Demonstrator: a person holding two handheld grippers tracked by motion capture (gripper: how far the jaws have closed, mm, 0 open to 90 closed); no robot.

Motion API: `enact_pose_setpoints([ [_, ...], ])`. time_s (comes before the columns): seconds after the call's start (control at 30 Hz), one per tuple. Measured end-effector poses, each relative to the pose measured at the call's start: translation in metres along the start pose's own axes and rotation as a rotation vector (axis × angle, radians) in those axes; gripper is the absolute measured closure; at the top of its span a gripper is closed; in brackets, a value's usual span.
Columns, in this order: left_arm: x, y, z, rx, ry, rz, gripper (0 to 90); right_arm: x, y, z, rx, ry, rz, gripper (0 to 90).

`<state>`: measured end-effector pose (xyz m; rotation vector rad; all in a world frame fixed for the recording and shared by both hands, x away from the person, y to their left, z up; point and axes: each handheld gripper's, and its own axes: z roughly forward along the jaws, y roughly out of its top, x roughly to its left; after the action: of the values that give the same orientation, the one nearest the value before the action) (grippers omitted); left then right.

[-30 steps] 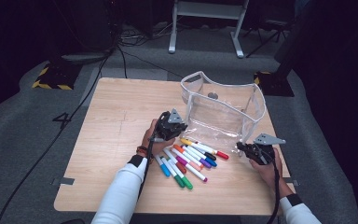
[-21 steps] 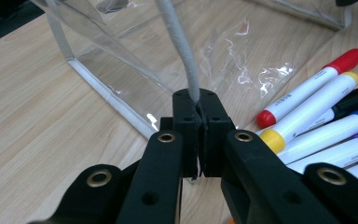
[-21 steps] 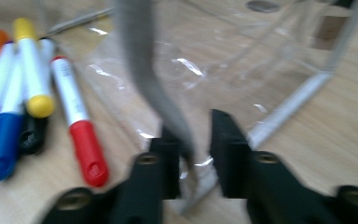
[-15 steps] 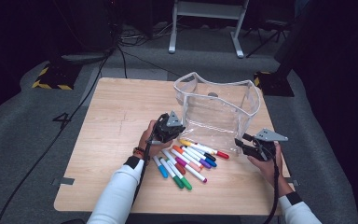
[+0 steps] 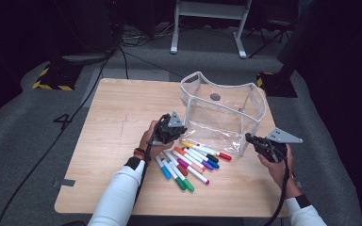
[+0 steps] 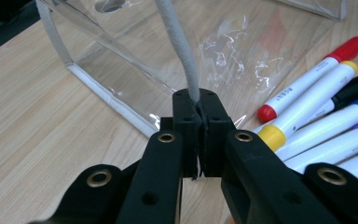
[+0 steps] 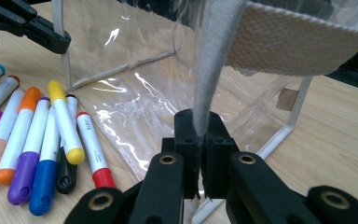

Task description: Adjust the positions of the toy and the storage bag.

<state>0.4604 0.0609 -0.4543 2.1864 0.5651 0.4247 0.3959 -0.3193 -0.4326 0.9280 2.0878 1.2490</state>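
Both grippers — left gripper (image 5: 173, 126), right gripper (image 5: 250, 139) — are clamped on the clear pouch's (image 5: 224, 110) trim; uneven pulling could topple it toward the markers (image 5: 188, 162) at seven o'clock.

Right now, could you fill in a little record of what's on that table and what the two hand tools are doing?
Surface: wooden table
Container: clear pouch, standing open
Pouch edge: pale fabric trim
Loose items: coloured markers, lying beside the pouch
Left gripper: jaws shut on the trim
Right gripper: jaws shut on the trim, at the other end
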Motion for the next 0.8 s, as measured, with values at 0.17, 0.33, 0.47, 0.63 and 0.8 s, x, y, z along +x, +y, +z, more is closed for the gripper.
enact_pose_setpoints([
  [0.17,-0.003,-0.003,-0.003,0.017,0.012,0.026,87.6,-0.005,-0.001,0.007,-0.008,0.008,-0.022,86.9],
  [0.33,-0.001,-0.008,-0.010,0.025,0.027,0.023,87.6,-0.002,0.003,0.016,-0.009,0.015,-0.021,87.0],
  [0.47,0.003,-0.013,-0.015,0.020,0.027,0.010,87.5,0.004,0.007,0.021,-0.002,0.034,-0.025,87.0],
  [0.63,-0.001,-0.014,-0.019,0.029,0.022,0.024,87.5,0.007,0.008,0.021,0.006,0.038,-0.036,86.9],
  [0.8,-0.003,-0.015,-0.026,0.034,0.022,0.042,87.5,0.007,0.008,0.022,0.002,0.041,-0.031,86.2],
])
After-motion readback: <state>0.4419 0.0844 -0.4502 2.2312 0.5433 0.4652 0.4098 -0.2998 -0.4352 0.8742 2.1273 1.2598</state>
